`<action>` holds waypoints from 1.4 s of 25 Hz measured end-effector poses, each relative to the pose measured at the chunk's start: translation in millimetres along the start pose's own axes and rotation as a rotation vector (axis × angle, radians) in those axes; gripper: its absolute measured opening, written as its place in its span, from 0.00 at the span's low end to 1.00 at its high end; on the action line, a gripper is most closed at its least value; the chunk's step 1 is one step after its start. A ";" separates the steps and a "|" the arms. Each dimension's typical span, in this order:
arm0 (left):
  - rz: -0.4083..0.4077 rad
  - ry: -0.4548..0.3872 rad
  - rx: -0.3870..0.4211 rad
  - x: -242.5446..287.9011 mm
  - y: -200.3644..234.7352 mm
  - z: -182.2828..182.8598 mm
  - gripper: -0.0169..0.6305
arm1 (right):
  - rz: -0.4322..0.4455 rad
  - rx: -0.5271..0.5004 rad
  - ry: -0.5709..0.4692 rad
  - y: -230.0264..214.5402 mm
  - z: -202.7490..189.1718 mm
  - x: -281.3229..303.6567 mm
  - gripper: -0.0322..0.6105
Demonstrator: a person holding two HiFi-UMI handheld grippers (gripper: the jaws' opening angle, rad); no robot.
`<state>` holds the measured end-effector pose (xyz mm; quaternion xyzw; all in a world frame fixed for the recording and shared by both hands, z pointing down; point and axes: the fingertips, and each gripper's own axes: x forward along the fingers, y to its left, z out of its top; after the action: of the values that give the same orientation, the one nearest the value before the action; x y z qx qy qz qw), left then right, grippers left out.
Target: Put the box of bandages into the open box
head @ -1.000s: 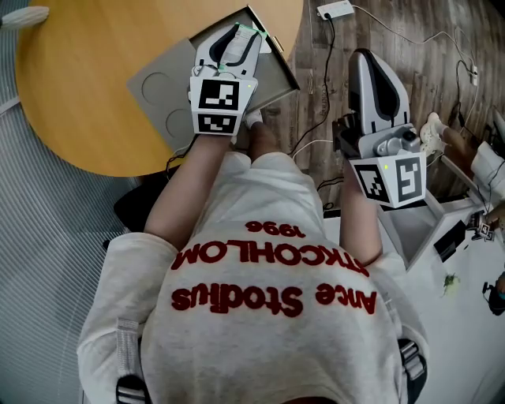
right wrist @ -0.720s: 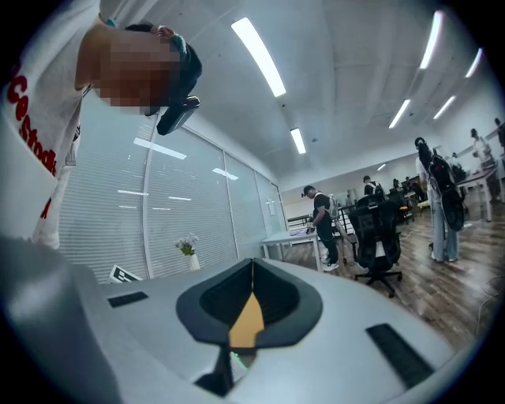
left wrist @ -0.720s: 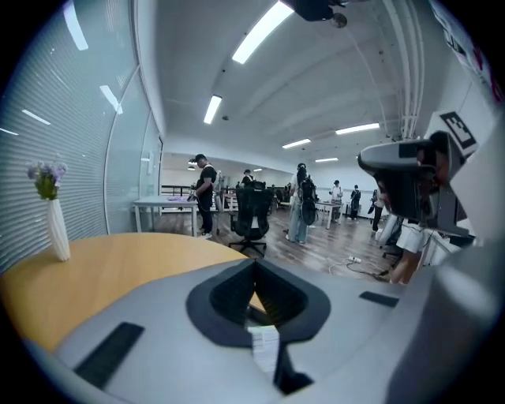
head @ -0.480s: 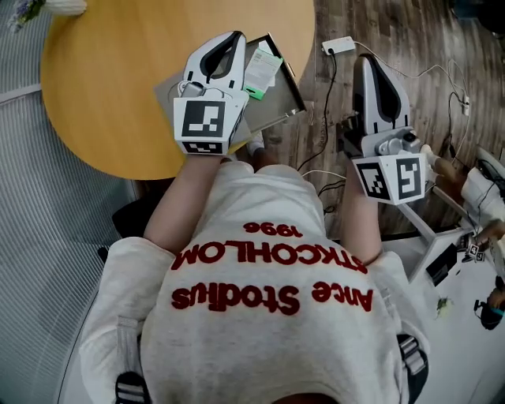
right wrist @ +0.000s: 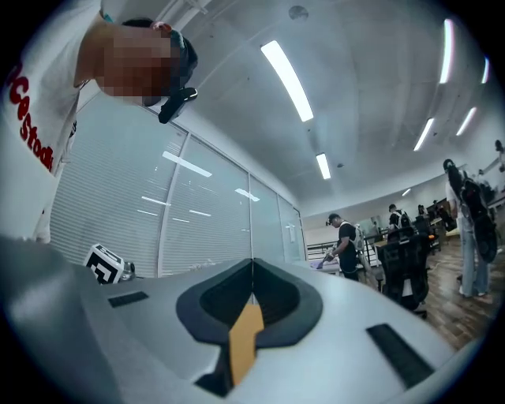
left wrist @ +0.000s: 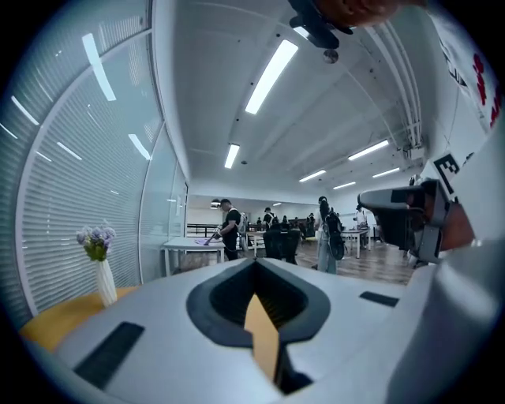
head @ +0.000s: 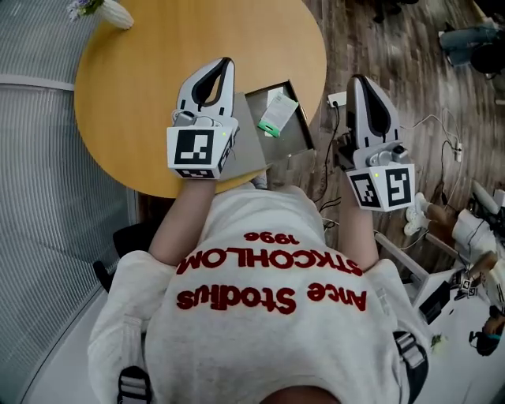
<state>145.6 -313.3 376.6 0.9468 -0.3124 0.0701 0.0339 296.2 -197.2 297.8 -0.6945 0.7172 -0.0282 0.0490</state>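
Observation:
The open grey box (head: 293, 139) lies at the near right edge of the round wooden table (head: 142, 87). The white-and-green box of bandages (head: 278, 113) rests inside it, tilted. My left gripper (head: 224, 63) is held above the table just left of the open box, shut and empty. In the left gripper view its jaws (left wrist: 254, 267) meet in a line and point out across the room. My right gripper (head: 360, 80) hovers over the wooden floor to the right of the table, also shut with nothing in it (right wrist: 252, 267).
A white vase with flowers (head: 102, 9) stands at the table's far left edge (left wrist: 99, 264). Cables and a power strip (head: 338, 100) lie on the floor by the right gripper. People, desks and chairs (left wrist: 280, 241) fill the far room. A slatted glass wall (head: 47, 158) runs along the left.
The left gripper has drawn back from over the open box toward the left. The box of bandages now lies uncovered inside the open box. The right gripper barely moved.

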 end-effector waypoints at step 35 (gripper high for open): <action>0.568 -0.067 0.051 -203.9 190.4 29.0 0.04 | 0.378 0.039 -0.037 149.7 -8.0 125.0 0.06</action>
<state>-126.8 -349.5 320.4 0.8237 -0.5642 0.0533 -0.0213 142.7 -317.3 285.6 -0.5467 0.8332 -0.0196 0.0802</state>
